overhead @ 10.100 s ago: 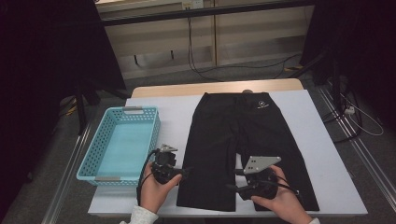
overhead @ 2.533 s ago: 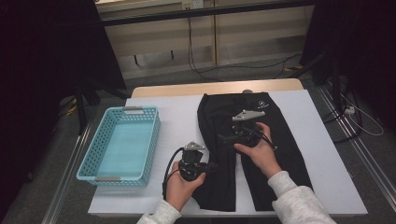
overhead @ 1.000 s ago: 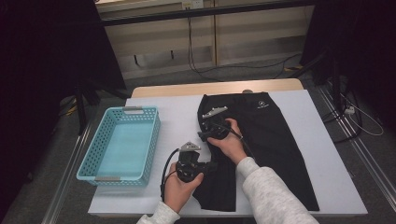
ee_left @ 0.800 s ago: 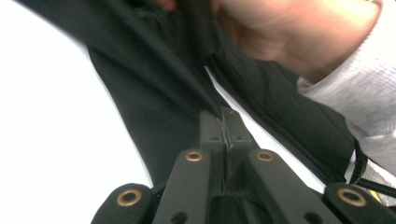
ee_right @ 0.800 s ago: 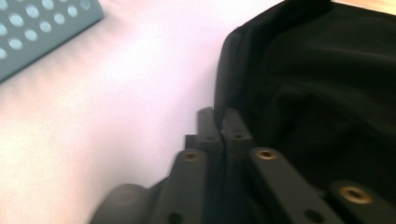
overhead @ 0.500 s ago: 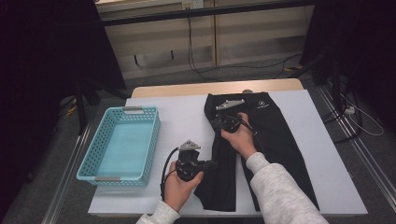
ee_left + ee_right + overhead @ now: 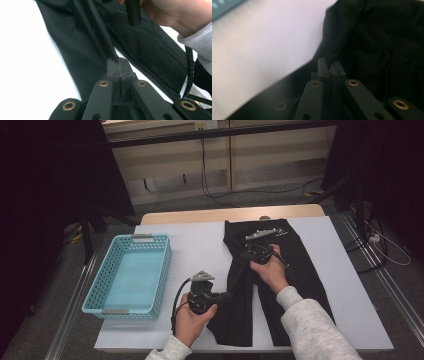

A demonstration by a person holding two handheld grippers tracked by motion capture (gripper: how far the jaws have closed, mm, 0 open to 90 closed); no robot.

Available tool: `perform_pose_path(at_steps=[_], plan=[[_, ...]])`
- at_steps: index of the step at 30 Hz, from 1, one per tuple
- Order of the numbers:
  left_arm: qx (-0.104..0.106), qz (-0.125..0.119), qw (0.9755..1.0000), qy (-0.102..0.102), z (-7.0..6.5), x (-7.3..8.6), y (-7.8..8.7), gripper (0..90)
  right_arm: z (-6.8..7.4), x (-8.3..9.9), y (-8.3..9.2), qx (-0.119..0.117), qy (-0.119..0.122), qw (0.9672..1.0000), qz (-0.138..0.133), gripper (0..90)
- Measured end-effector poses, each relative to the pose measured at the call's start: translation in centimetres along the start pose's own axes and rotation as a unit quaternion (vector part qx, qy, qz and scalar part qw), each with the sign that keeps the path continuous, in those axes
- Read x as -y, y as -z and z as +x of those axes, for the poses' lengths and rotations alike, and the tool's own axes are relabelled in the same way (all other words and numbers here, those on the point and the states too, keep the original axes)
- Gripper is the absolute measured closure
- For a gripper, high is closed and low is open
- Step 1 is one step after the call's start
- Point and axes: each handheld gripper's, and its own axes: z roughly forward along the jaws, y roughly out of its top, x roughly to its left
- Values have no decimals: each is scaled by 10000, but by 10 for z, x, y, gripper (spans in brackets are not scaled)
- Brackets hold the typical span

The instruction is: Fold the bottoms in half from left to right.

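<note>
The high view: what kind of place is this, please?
Probably a lab or workshop set up for recording, not a home. A white-topped table stands on grey floor, cables trail along the back wall, and dark curtains hang beside it.

left gripper (image 7: 226, 295) | jaws clamped; right gripper (image 7: 243, 255) | jaws clamped, arm extended forward

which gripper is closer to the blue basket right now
Left. The left gripper sits just beside the blue basket, near its front corner, jaws shut on the black shorts. The right gripper is farther over, pinching the shorts' folded edge.
</note>
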Motion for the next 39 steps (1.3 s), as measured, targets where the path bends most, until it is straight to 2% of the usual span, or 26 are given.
perform_pose_path(at_steps=[2, 3, 5, 8, 12, 16, 18, 20, 22, 24, 27, 29, 31, 33, 35, 36, 37, 38, 39], plan=[[-1, 34, 10000, 26, 1, 2, -2, 896, -3, 3, -3, 154, 28, 9998, 124, 878], [1, 61, 10000, 36, 2, 3, -3, 896, -4, 4, -5, 142, -19, 9998, 117, 833], [0, 99, 10000, 10, 2, 4, -4, 896, -7, 4, -9, -20, -96, 9999, -44, 782], [-35, 106, 9999, -13, 3, 5, -2, 896, -7, 1, -16, 16, -132, 9997, -199, 717], [-16, 94, 10000, -23, 1, 5, -1, 896, -5, -8, -28, 20, -214, 9991, -359, 711], [-1, 95, 9999, -37, 0, 6, -1, 896, -7, -20, -39, 64, -432, 9977, -515, 701], [-11, 75, 10000, -16, 1, 6, -1, 897, -7, -24, -42, 62, -483, 9973, -546, 750], [7, 55, 10000, -6, 1, 5, 1, 896, -7, -27, -42, 92, -392, 9973, -612, 867], [44, 21, 10000, -24, 1, 3, 2, 896, -8, -28, -39, 141, -408, 9962, -752, 892], [115, -4, 9999, -18, -1, 1, 1, 896, -11, -30, -37, 143, -351, 9970, -672, 894], [293, -22, 9996, -24, -6, -7, -4, 897, -20, -36, -24, 152, -293, 9969, -712, 895], [483, -85, 9988, -59, -15, -20, -10, 897, -28, -41, -10, 232, -213, 9966, -768, 895], [672, -114, 9973, -272, -32, -36, -18, 896, -39, -46, 9, 325, -150, 9962, -797, 894], [901, -190, 9946, -471, -53, -53, -28, 896, -52, -48, 35, 455, -125, 9949, -887, 894], [1087, -235, 9918, -629, -72, -67, -41, 893, -71, -46, 63, 776, -47, 9931, -882, 894], [1144, -197, 9912, -631, -77, -72, -49, 864, -83, -42, 77, 923, -96, 9918, -876, 894], [1038, -106, 9926, -625, -80, -76, -56, 745, -95, -37, 88, 1096, -176, 9903, -834, 879], [826, -95, 9946, -622, -79, -79, -61, 533, -107, -30, 95, 1198, -334, 9899, -686, 752], [621, -143, 9956, -681, -77, -78, -63, 368, -115, -23, 97, 1279, -584, 9890, -450, 608]])
